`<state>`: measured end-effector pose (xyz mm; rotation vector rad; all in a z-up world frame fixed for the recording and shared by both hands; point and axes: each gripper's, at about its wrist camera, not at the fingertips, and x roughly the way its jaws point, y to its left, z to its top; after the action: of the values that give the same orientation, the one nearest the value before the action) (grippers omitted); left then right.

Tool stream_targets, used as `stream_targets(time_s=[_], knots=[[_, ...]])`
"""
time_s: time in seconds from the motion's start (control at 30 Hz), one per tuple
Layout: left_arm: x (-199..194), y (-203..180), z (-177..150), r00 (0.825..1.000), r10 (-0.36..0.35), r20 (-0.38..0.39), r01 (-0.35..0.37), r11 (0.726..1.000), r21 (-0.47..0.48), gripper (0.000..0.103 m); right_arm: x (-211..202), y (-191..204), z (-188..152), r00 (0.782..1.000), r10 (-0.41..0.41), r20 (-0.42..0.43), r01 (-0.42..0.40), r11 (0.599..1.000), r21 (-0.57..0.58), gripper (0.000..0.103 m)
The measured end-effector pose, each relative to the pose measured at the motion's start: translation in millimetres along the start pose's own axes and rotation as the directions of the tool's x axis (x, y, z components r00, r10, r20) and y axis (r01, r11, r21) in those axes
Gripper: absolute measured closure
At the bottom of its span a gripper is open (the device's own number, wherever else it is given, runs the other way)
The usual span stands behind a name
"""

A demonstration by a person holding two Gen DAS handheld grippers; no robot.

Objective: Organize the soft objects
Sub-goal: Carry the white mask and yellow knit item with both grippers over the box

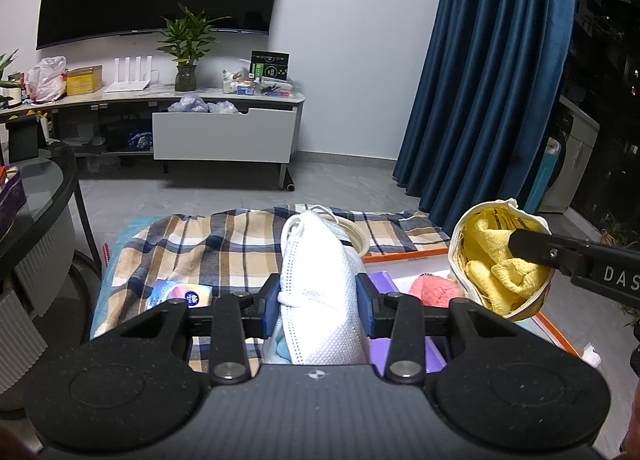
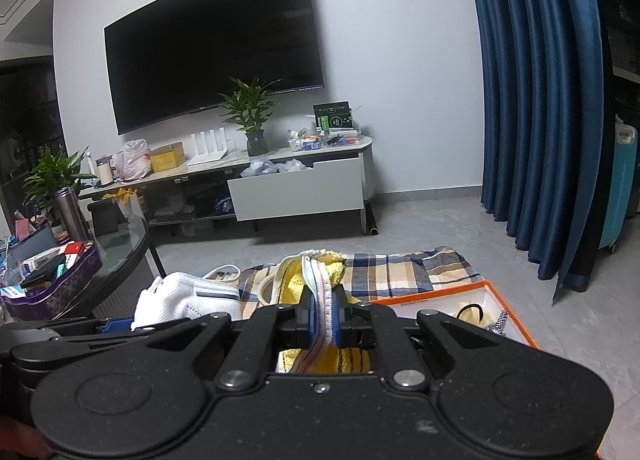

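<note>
One mask (image 1: 320, 292), white and folded, stands at centre bottom of the left wrist view, clamped between the blue pads of the left hand-held gripper (image 1: 319, 302). To its right lies one pink fluffy ball (image 1: 434, 291) in the orange-rimmed box (image 1: 404, 258). At the right edge one pouch (image 1: 500, 260), open-mouthed and stuffed with one yellow cloth (image 1: 504, 272), hangs above the box, pinched at its rim by the right hand-held gripper (image 1: 520, 246). A checked cloth (image 1: 200, 244) spreads beneath, with one small tissue pack (image 1: 180, 295) at lower left.

The right wrist view shows the mask (image 2: 188, 300) at lower left, the right hand-held gripper (image 2: 323, 322) shut on the pouch's zipper edge (image 2: 320, 300) at centre, and the box (image 2: 496, 300) at right. Only here does a black hair tie (image 2: 470, 310) show in the box; only the left view shows the ball and the tissue pack.
</note>
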<state>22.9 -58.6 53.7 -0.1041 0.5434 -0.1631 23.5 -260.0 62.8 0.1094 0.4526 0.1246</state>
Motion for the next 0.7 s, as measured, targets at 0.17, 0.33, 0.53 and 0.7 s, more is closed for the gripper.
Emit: stream_targets(time_s=[0.17,0.33,0.53,0.7], knots=[[4,-5,1,1.0,-0.015,-0.005,0.015,1.0,0.01,0.063,-2,-2,0,1.0,-0.013,0.005,0.013,1.0,0.007,0.095],[7,-12,0,1.0,-0.029,-0.011,0.029,0.999,0.02,0.063,-4,-8,0,1.0,-0.03,0.01,0.03,0.999,0.017,0.095],[10,-21,0,0.999,-0.044,-0.015,0.045,0.998,0.037,0.063,-7,-17,-1,0.999,-0.046,0.013,0.045,0.999,0.03,0.095],[14,-27,-1,0.998,-0.058,-0.022,0.059,0.997,0.049,0.063,-8,-23,-1,0.998,-0.06,0.014,0.059,0.997,0.039,0.095]])
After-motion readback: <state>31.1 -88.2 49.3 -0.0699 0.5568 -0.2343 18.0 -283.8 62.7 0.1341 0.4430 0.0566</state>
